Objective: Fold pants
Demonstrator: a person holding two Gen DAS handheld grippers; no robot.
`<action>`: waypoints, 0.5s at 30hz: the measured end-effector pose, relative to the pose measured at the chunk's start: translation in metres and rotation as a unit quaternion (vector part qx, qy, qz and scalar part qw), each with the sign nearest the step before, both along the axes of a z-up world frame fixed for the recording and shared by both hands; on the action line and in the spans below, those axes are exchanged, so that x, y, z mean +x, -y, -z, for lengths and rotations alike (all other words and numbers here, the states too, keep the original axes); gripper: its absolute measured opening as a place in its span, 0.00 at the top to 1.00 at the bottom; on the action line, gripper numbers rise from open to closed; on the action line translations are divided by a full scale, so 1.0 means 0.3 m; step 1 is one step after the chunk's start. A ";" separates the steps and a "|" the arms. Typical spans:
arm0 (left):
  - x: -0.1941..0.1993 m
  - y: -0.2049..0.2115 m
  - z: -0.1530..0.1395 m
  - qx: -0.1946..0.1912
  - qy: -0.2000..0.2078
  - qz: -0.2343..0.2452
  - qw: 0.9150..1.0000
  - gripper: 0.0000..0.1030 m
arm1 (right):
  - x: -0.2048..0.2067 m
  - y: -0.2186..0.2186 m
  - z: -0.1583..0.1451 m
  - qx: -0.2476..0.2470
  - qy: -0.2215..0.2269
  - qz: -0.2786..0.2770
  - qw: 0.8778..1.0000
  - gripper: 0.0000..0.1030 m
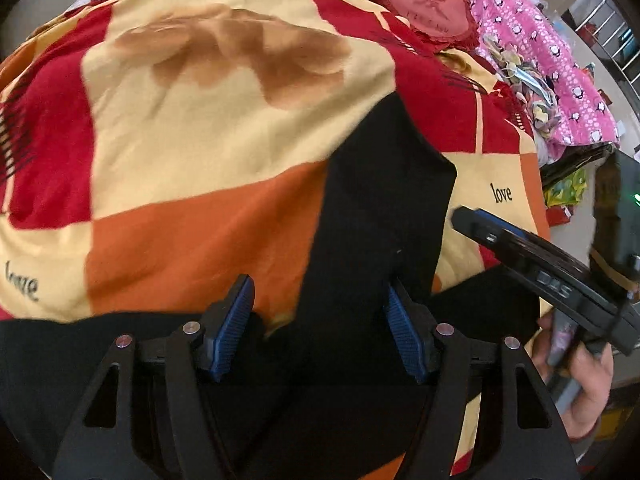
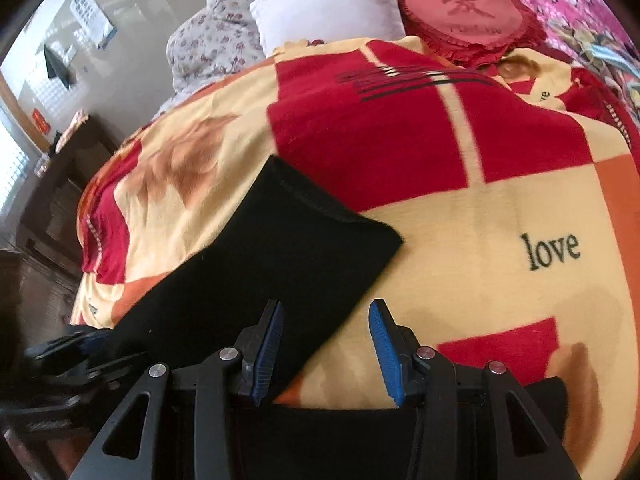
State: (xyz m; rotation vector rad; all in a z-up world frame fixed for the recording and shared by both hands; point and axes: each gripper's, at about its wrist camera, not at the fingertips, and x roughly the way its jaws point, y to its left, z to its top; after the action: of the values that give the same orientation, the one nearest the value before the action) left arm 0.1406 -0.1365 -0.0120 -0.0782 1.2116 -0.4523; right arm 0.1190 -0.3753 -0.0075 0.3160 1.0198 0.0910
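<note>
Black pants lie on a red, orange and cream blanket. One leg runs up and to the right from the waist part near the bottom edge. My left gripper hangs open above that leg, its blue pads wide apart and pressing nothing. In the right wrist view the leg's hemmed end lies slanted on the blanket. My right gripper is open at the leg's right edge, with blanket showing between its pads. More black cloth lies under its base.
The right gripper's body and the hand holding it are at the right of the left wrist view. A red heart cushion, a white pillow and pink bedding sit at the far end. A dark cabinet stands left of the bed.
</note>
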 end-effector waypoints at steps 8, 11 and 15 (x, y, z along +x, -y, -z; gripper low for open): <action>-0.302 0.195 -0.088 -0.002 0.132 0.139 0.981 0.83 | -0.139 0.177 -0.108 0.023 0.053 0.066 0.996 0.58; -0.444 0.276 -0.066 0.001 0.154 0.210 0.966 0.83 | -0.199 0.216 -0.116 0.034 0.060 0.081 0.994 0.58; -0.493 0.272 0.018 -0.022 0.106 0.231 0.967 0.83 | -0.284 0.249 -0.095 0.062 0.064 0.091 0.992 0.56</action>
State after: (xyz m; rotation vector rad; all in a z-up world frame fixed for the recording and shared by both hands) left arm -0.0073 -0.2183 -0.0173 0.2154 1.0050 -0.8727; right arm 0.0339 -0.4499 0.0209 0.5094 0.8565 0.0096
